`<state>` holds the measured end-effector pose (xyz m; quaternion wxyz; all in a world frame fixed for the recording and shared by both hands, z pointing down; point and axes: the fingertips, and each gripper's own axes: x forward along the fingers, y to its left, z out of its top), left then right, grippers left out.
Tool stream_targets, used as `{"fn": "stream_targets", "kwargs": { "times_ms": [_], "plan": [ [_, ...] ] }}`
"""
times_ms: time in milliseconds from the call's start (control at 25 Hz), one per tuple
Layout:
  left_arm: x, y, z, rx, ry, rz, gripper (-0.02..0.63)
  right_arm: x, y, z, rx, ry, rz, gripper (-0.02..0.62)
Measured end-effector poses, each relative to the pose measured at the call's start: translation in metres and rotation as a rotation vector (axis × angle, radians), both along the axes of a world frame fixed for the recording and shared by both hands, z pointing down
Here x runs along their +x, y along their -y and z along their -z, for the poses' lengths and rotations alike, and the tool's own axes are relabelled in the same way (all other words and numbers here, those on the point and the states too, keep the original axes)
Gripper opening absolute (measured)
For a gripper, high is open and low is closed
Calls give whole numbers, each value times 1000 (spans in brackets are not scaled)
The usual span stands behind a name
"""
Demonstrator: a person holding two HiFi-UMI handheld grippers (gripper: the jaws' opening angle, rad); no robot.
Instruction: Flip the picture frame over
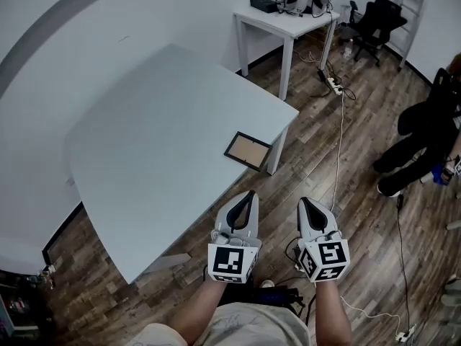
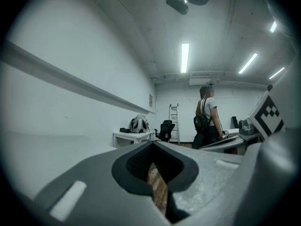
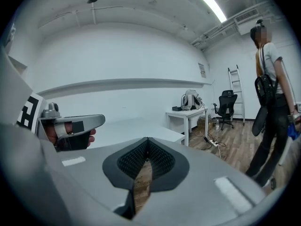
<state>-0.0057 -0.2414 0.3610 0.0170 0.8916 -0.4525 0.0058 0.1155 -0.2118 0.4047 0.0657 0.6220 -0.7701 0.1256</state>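
A small dark picture frame (image 1: 247, 151) with a brownish panel lies flat near the right corner of the pale grey table (image 1: 158, 150). Both grippers hang over the wood floor in front of the table, well short of the frame. My left gripper (image 1: 249, 195) has its jaws closed together with nothing between them, and its own view shows the tips (image 2: 153, 147) meeting. My right gripper (image 1: 304, 202) is likewise shut and empty, tips (image 3: 146, 142) touching. The frame does not appear in either gripper view.
A white side table (image 1: 284, 21) with gear on it stands beyond the grey table. An office chair (image 1: 376, 21) and a ladder (image 1: 412, 6) are at the far right. A person (image 1: 425, 139) stands on the right. Cables and a power strip (image 1: 333, 83) run across the floor.
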Motion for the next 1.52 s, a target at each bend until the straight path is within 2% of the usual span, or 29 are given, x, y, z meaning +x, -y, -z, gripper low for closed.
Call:
{"fn": "stream_targets", "kwargs": {
  "times_ms": [120, 240, 400, 520, 680, 760, 880, 1000, 1240, 1400, 1520],
  "plan": [
    [-7, 28, -7, -5, -4, -18, 0, -14, 31, -14, -42, 26, 3, 26],
    [-7, 42, -18, -50, 2, -46, 0, -24, 52, -32, -78, 92, 19, 29],
    [0, 55, -39, -84, 25, -56, 0, -30, 79, -62, -132, 215, 64, 78],
    [3, 61, -52, -86, 31, -39, 0, -29, 96, -85, -179, 390, 105, 92],
    [3, 67, -65, -91, 43, -13, 0, -27, 121, -117, -252, 701, 165, 180],
    [3, 65, -68, -94, 46, -6, 0, -22, 133, -133, -276, 802, 174, 189],
    [5, 69, -72, -98, 43, 4, 0, -23, 156, -143, -256, 929, 221, 190],
    [4, 73, -74, -96, 37, 15, 0, -23, 172, -159, -256, 1000, 238, 200],
    [12, 74, -77, -62, 27, 17, 0, -20, 184, -199, -301, 1099, 215, 215],
    [10, 75, -85, -69, 37, 27, 0, -24, 196, -204, -268, 1231, 205, 216],
    [6, 75, -92, -88, 50, 32, 0, -29, 201, -204, -252, 1280, 229, 215]
  ]
}}
